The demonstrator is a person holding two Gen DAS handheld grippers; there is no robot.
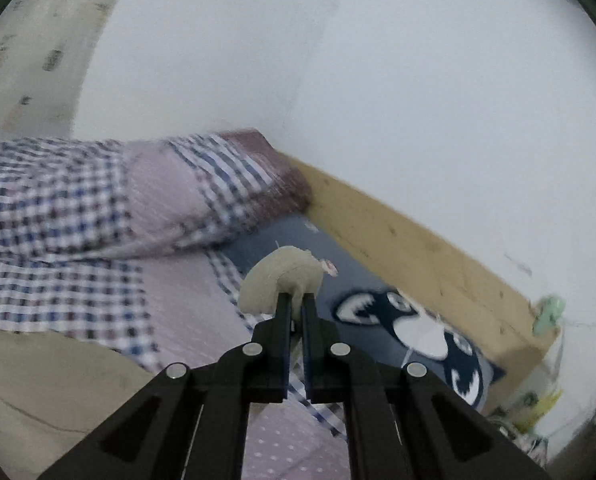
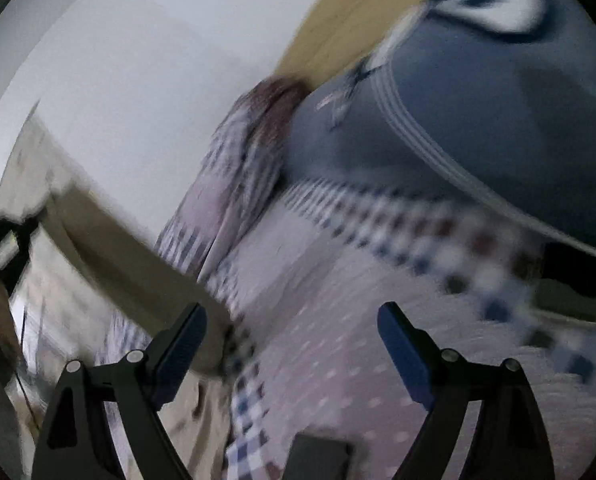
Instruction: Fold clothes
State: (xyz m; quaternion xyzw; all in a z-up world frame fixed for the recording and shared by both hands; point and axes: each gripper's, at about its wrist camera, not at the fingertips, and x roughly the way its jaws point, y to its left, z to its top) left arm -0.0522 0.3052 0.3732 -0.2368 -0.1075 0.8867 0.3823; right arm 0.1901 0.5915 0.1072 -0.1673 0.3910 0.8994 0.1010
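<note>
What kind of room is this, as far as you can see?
Probably a bedroom: a bed with checked bedding, a grey cartoon pillow and a wooden headboard stand against a plain white wall.

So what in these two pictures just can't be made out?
- Left wrist view: the beige cloth pinched in the left tool shows only a bunched tip; the fingers hide the rest, so the kind of garment is unclear.
- Right wrist view: motion blur smears the checked bedding and blue pillow. The open right tool holds nothing.
- Left wrist view: clutter by the right edge is too small to name.
</note>
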